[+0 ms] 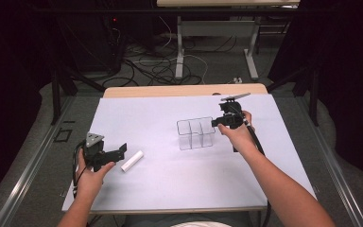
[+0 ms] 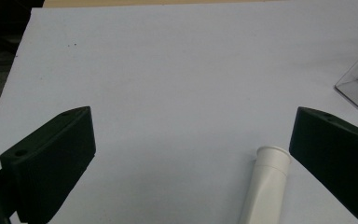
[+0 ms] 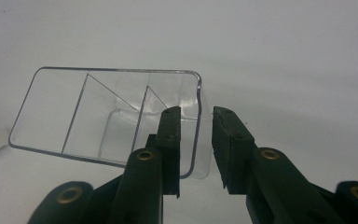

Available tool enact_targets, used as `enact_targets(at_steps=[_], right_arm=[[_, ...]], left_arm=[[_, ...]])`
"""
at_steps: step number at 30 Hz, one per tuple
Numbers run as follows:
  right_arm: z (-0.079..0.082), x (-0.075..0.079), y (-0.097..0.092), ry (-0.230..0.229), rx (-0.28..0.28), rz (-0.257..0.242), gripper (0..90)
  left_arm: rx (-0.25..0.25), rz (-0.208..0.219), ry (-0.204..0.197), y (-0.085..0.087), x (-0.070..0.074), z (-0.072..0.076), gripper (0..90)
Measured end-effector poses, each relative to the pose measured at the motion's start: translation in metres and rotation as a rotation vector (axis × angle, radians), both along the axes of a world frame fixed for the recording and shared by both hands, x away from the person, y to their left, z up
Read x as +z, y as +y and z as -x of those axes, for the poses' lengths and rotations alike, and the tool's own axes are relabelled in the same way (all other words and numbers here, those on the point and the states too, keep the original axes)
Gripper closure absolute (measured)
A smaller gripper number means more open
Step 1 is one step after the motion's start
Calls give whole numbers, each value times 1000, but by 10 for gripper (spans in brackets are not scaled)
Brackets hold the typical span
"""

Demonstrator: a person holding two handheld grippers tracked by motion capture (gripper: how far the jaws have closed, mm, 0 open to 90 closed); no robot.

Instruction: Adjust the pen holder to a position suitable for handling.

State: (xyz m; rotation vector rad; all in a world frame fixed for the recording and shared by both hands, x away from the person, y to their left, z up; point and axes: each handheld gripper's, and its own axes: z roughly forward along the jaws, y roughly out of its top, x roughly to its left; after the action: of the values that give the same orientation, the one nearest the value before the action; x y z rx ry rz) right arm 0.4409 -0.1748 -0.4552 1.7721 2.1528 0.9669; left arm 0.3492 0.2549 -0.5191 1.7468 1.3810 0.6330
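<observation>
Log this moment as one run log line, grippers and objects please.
left gripper: open, beside white tube | right gripper: open, jaws straddle end wall of clear divided box, not pressing | table

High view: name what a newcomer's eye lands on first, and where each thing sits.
A clear plastic organizer with dividers stands near the middle of the white table. The right gripper is at its right end wall, one jaw inside and one outside, pads not pressing on it. Toward the left edge a white tube lies flat, just right of the open left gripper.
</observation>
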Motion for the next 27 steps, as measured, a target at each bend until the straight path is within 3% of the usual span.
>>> enact_targets(at_steps=[2,8,16,27], right_arm=[[2,1,-2,-35,2,-2,757],[5,-1,-8,-77,-2,23,899],[2,-10,-8,-105,-14,67,900],[-2,-22,-1,-84,-8,100,900]], left_arm=[[0,0,1,0,0,0,3],[-5,-6,3,0,0,0,4],[-6,-4,4,0,-1,0,4],[-10,-10,8,0,0,-1,4]])
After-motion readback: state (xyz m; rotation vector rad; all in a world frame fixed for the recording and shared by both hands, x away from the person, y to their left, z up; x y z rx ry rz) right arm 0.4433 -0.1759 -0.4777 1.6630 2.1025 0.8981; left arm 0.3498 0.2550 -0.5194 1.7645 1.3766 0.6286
